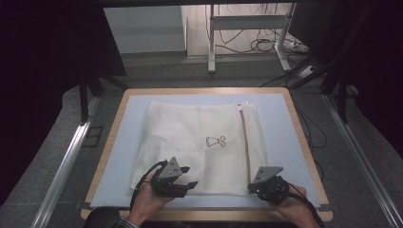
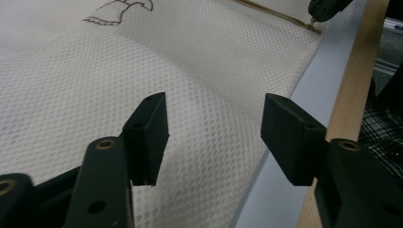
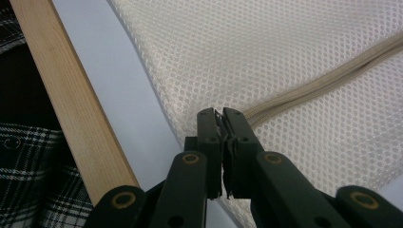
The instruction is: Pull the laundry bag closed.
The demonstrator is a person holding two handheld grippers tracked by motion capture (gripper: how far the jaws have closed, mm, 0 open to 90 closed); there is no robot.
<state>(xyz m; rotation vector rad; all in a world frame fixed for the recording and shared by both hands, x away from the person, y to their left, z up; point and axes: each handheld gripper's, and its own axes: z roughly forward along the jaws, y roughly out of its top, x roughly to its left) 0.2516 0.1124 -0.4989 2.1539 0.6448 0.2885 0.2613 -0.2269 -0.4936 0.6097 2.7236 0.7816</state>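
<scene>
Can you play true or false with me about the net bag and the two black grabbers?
1. The left gripper is wide open above the mesh bag. True.
2. The right gripper is open too. False: its jaws are shut at the bag's near edge, by the zipper.
3. The bag has a small black drawing on it. True.
4. The bag lies on bare wood. False: it lies on a pale blue mat.
</scene>
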